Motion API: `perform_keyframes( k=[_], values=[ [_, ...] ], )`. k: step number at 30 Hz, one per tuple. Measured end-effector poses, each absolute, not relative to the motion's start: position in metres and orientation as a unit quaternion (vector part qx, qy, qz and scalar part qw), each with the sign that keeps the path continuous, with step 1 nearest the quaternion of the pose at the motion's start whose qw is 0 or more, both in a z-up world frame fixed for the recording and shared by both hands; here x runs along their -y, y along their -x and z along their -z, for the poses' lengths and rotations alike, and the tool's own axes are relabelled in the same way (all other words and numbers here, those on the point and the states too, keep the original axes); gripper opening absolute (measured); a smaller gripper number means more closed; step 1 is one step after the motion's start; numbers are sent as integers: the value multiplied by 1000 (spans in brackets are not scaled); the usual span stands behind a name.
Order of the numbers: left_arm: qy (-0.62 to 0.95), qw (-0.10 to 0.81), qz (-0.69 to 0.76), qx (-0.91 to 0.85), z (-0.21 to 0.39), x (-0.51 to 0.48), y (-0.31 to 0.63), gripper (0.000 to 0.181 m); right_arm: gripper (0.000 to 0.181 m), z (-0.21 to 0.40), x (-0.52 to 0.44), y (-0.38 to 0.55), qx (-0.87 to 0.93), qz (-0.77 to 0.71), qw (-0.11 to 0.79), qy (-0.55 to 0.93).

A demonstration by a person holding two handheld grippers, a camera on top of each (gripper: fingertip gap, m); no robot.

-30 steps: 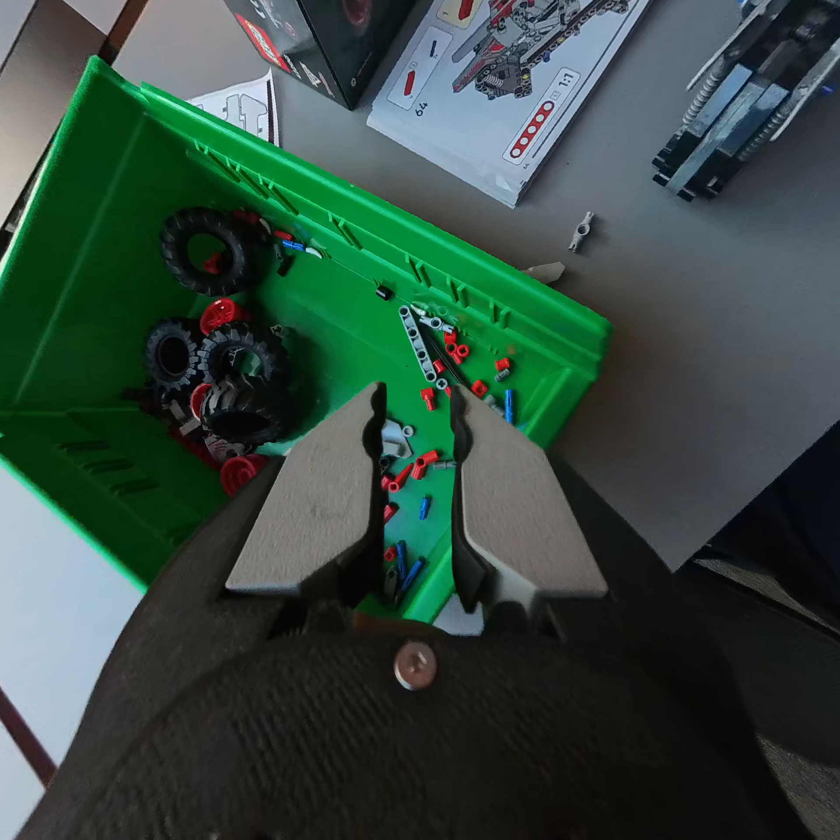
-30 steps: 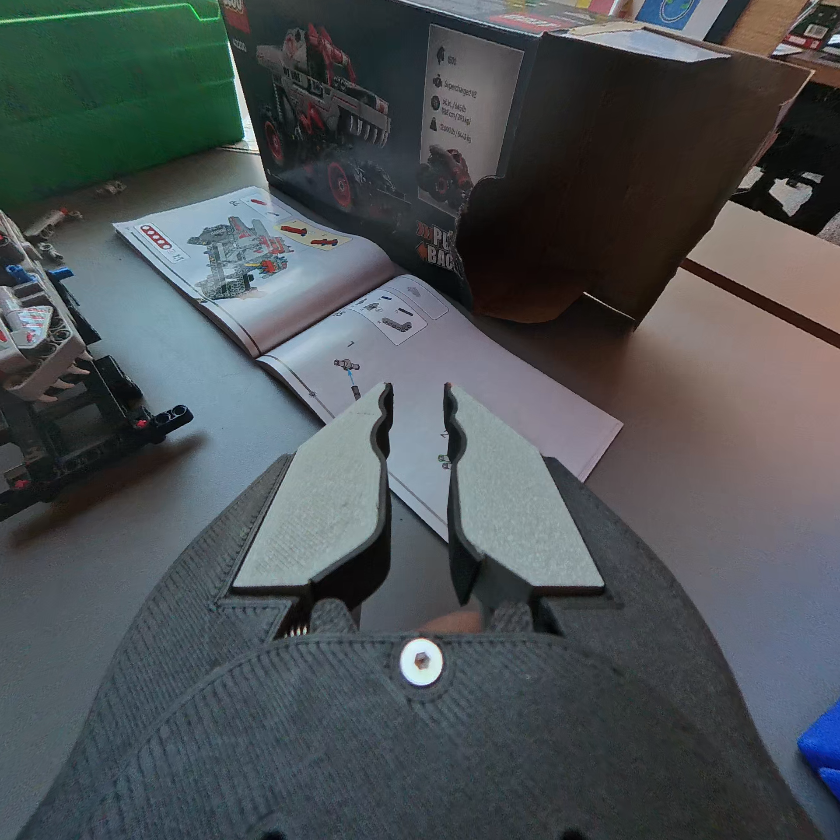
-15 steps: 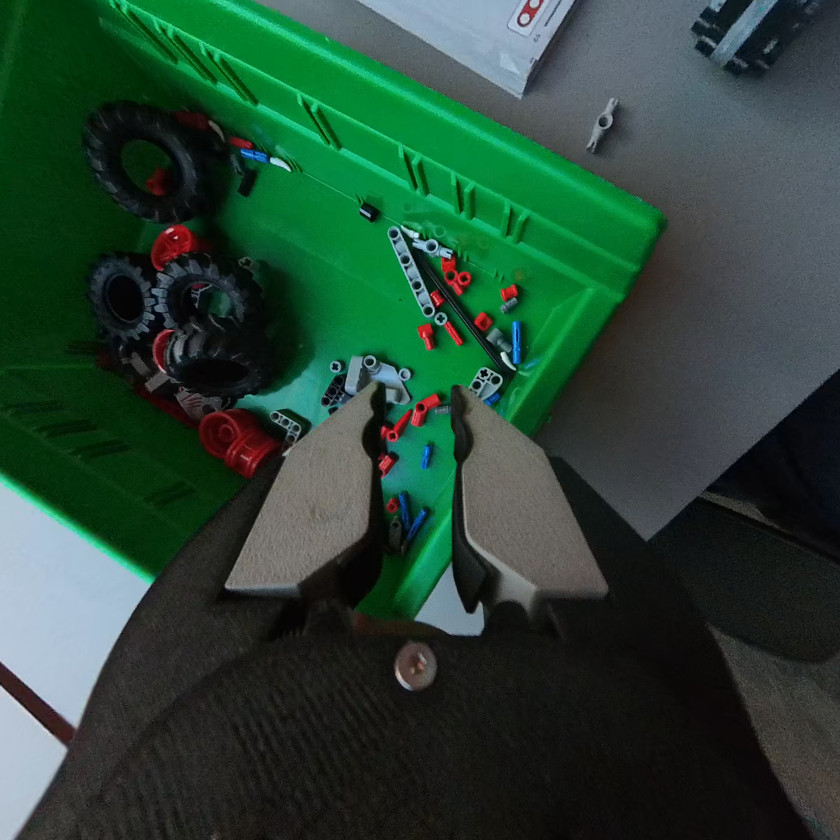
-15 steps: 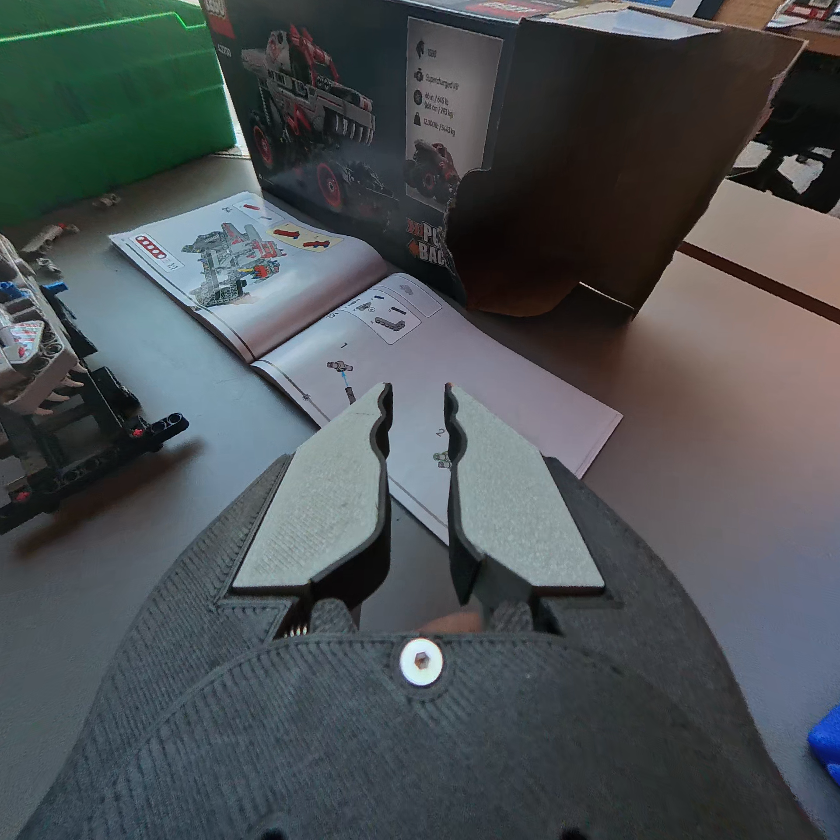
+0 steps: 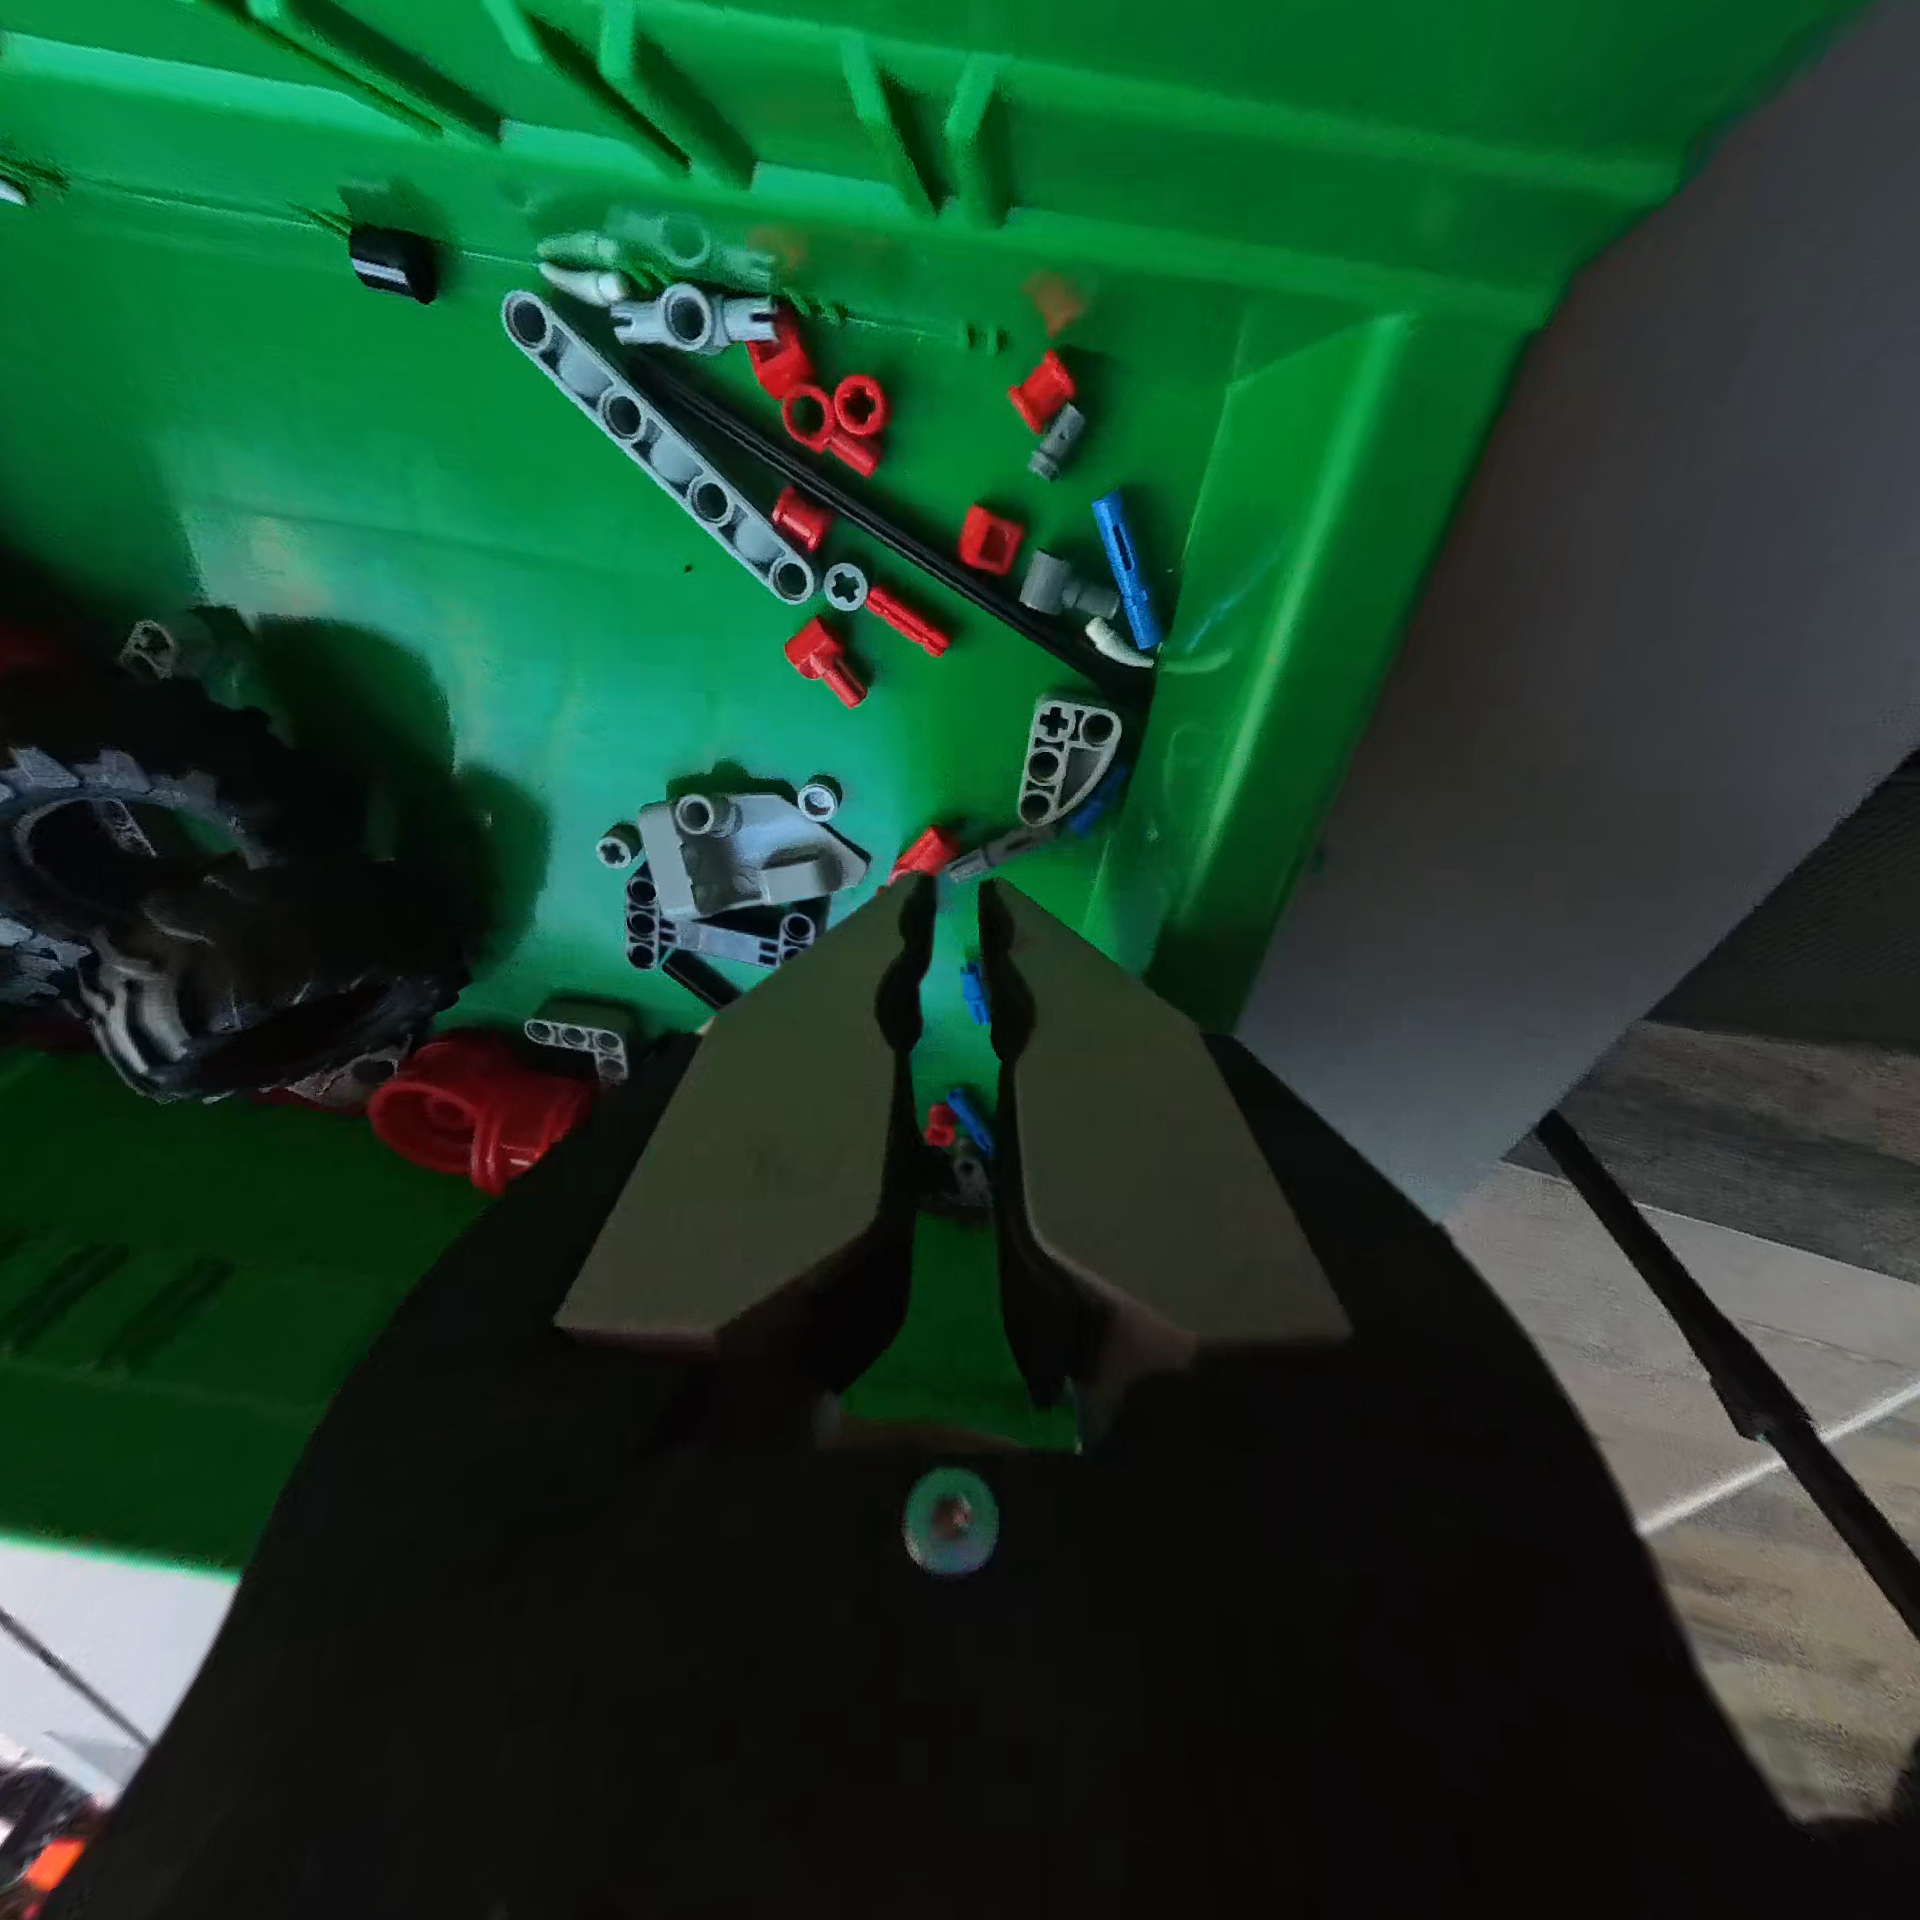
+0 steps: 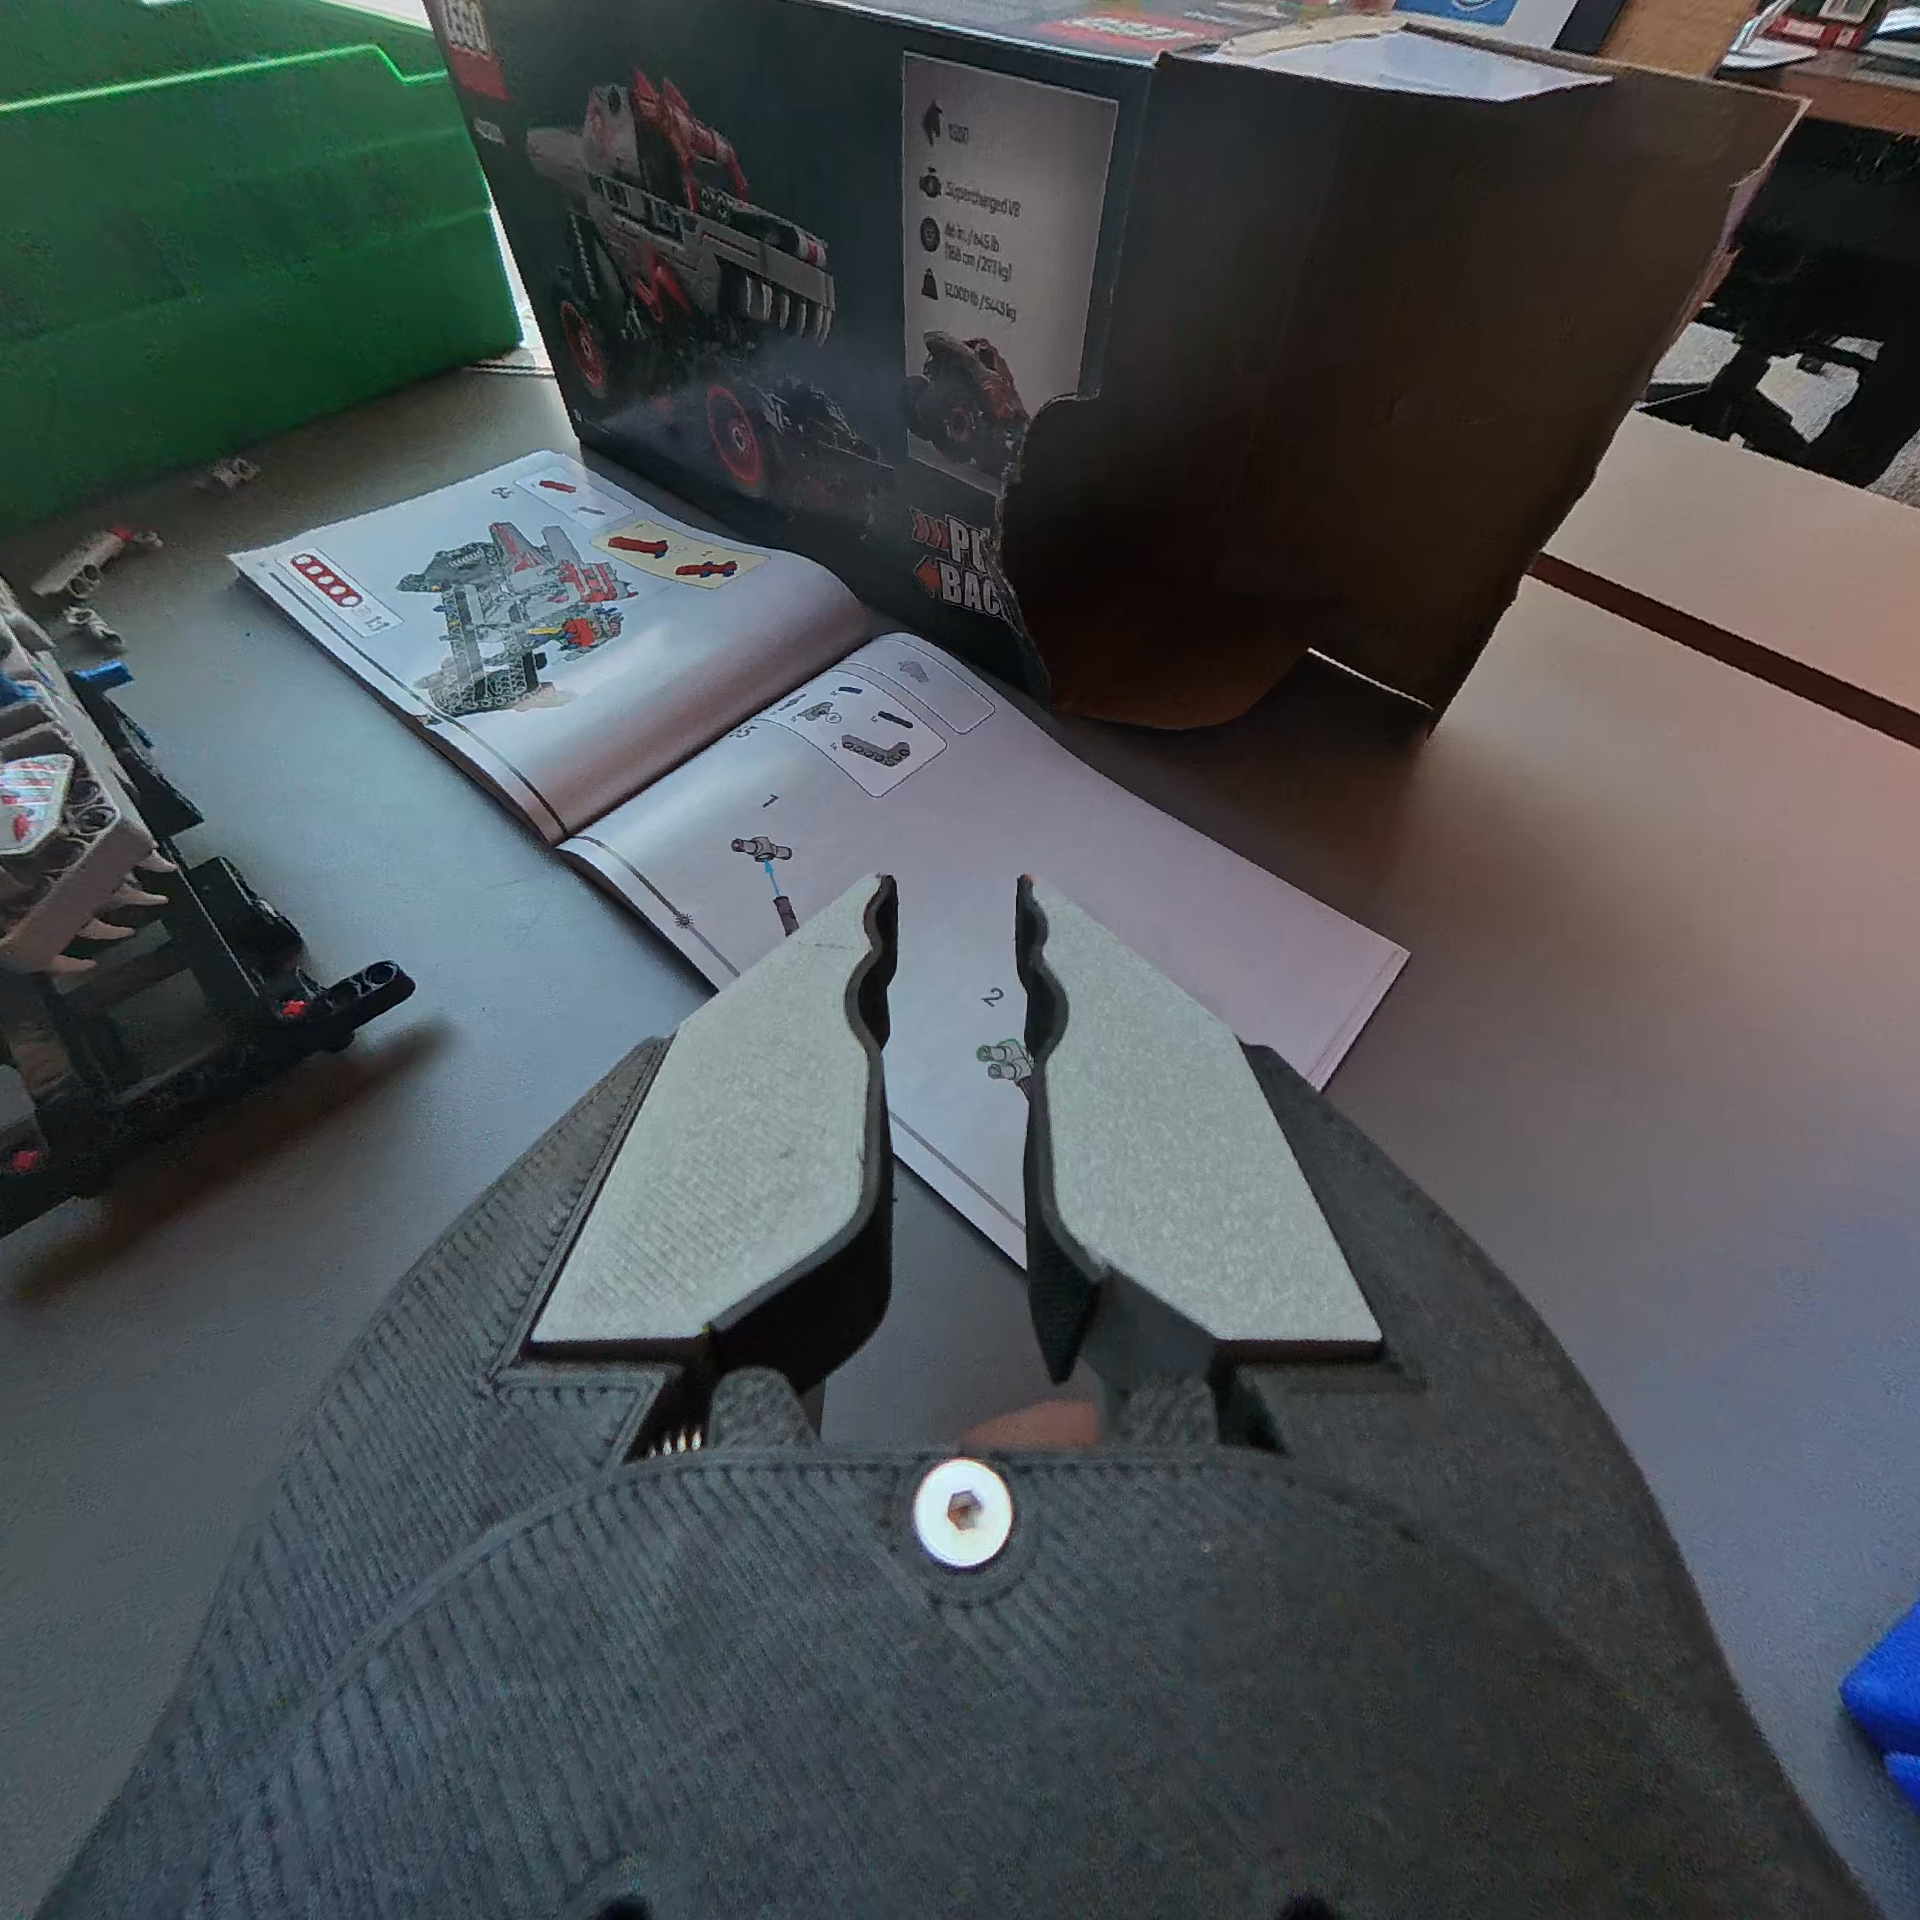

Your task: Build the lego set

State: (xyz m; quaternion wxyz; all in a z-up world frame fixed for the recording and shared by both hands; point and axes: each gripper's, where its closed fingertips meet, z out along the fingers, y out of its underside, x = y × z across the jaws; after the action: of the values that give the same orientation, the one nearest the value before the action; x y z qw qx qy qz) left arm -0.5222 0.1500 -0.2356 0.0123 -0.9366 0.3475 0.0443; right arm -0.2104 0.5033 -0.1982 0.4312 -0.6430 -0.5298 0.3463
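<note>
My left gripper (image 5: 951,883) is low inside the green bin (image 5: 1299,520), its jaws a narrow gap apart with nothing between them. Its tips are just short of a small red piece (image 5: 925,852) and a thin grey pin (image 5: 1003,844) on the bin floor. A long grey beam (image 5: 655,447), red and blue connectors, a grey panel piece (image 5: 738,852), black tyres (image 5: 156,904) and a red hub (image 5: 468,1122) lie around. My right gripper (image 6: 956,883) is open and empty above the open instruction booklet (image 6: 1091,862). The partly built model (image 6: 94,935) stands at the left.
The set's dark box (image 6: 935,260) stands behind the booklet. The green bin also shows at the far left of the right wrist view (image 6: 208,229), with small loose parts (image 6: 94,551) on the grey table before it. A blue thing (image 6: 1886,1704) sits at the right edge. My hands' fingertips stand some 50 cm from each other. My right tips are about 55 cm from the red hub (image 5: 468,1122), my left tips only 12 cm.
My left gripper has dropped deeper into the bin toward its right corner, and its jaws have narrowed. My right gripper has drifted slightly over the booklet and stays open.
</note>
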Motion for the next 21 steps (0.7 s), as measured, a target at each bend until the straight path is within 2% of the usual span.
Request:
perform_keyframes(
  k=[1,2,5,13,17,20,21],
  values=[
    [932,4,-49,-359,238,-149,525,5,19,198,-503,210,530,-347,432,642],
    [925,-2,-52,-376,240,-147,527,0,19,197,-503,210,530,-349,432,641],
    [889,22,-54,-455,241,-147,523,0,19,197,-502,210,530,-351,430,641],
    [865,30,-38,-499,242,-148,519,0,18,198,-502,210,531,-350,430,641],
    [870,7,-20,-492,246,-144,524,4,18,197,-503,210,527,-355,429,642],
    [867,-6,-17,-498,246,-144,528,14,18,196,-503,210,525,-358,428,642],
    [866,-1,-17,-500,246,-146,527,12,18,196,-503,210,525,-359,428,642]
  ],
)
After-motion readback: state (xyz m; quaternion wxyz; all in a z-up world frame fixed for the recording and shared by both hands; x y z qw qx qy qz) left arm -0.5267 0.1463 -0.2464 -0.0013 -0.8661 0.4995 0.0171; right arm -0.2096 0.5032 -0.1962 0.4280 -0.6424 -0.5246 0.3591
